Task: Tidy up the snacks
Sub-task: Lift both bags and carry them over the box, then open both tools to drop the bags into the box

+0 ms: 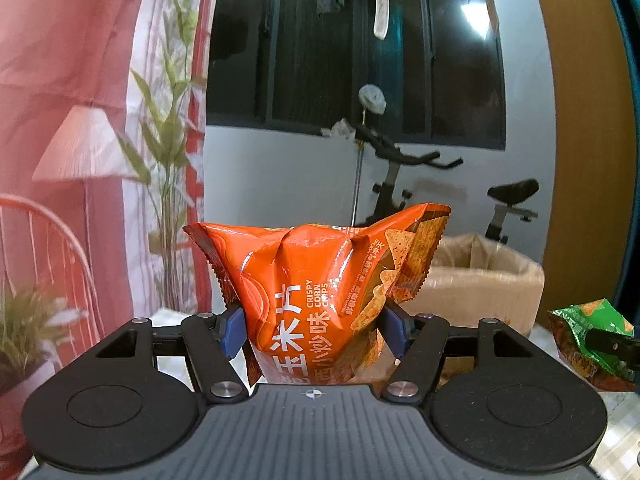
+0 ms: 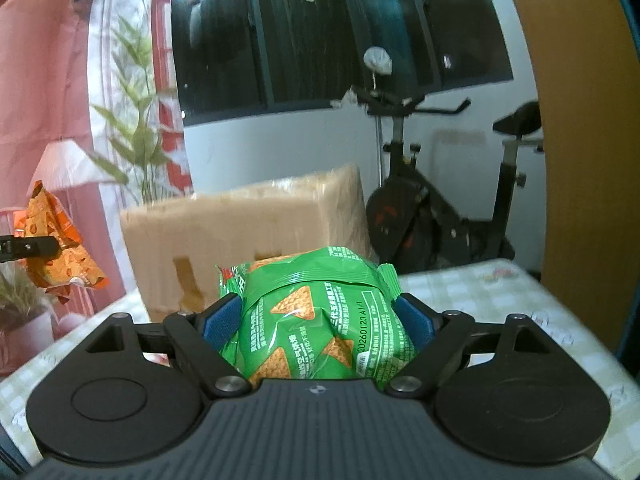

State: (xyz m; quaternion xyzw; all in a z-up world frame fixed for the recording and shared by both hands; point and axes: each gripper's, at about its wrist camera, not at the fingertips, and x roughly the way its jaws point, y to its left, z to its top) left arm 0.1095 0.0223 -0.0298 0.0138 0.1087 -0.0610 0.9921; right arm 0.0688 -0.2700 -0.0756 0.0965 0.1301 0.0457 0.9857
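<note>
So both bags look like the easy kind of thing to carry but the annoying kind to hold. They're puffy, air-filled chip bags, so I'd guess very light, soft, crinkly and a bit slick on the foil, and the chips inside will crush if you squeeze hard. Best place to grab is across the middle of the pillow, or the flat crimped seam at the end if you want less slip.

The left gripper (image 1: 314, 330) has its blue pads pressed into either side of the orange bag (image 1: 316, 292), and you can see the foil pinching in and creasing where they bite. It's glossy orange with white lettering, "CRISPY CORN CHIPS", and a picture of triangle chips, with zigzag seams sticking up at both top corners. It's held up in the air in front of the cardboard box (image 1: 480, 276).

The right gripper (image 2: 318, 322) is clamped the same way on the green bag (image 2: 320, 320), pads dug into its sides. That one is bright green with orange triangle chips printed on it and small print plus a date stamp. It sits above the checked tablecloth (image 2: 500, 296), with the box just behind it.
</note>
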